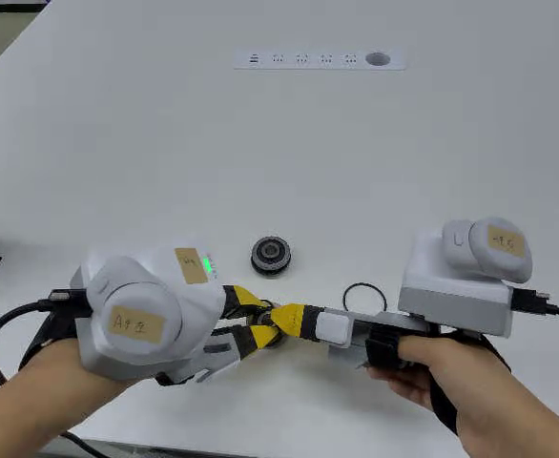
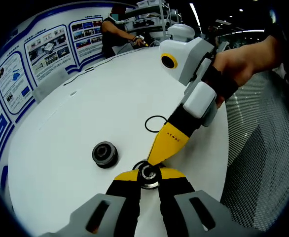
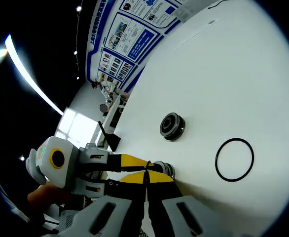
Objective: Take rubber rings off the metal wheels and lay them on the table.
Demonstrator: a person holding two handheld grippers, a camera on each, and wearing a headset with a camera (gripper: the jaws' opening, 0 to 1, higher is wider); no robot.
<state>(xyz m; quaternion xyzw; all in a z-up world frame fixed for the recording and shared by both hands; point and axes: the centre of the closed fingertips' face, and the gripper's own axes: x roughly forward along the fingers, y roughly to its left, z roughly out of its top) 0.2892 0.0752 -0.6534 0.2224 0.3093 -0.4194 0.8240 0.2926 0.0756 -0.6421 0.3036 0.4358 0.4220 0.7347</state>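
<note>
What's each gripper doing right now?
Left gripper: shut on the metal wheel.
Right gripper: shut, apparently pinching that wheel's rubber ring.

My right gripper (image 3: 147, 177) closed tight against the wheel (image 3: 165, 169) that my left gripper (image 3: 150, 168) clamped; a loose ring (image 3: 234, 159) lay nearby.

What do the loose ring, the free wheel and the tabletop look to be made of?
Loose ring: thin, matte black and evenly round, probably rubber. Free wheel: a dark outer band, likely rubber, around a shiny grey hub that looks like metal. Tabletop: smooth white with a soft sheen, perhaps laminate or painted board; the pictures leave that open.
</note>
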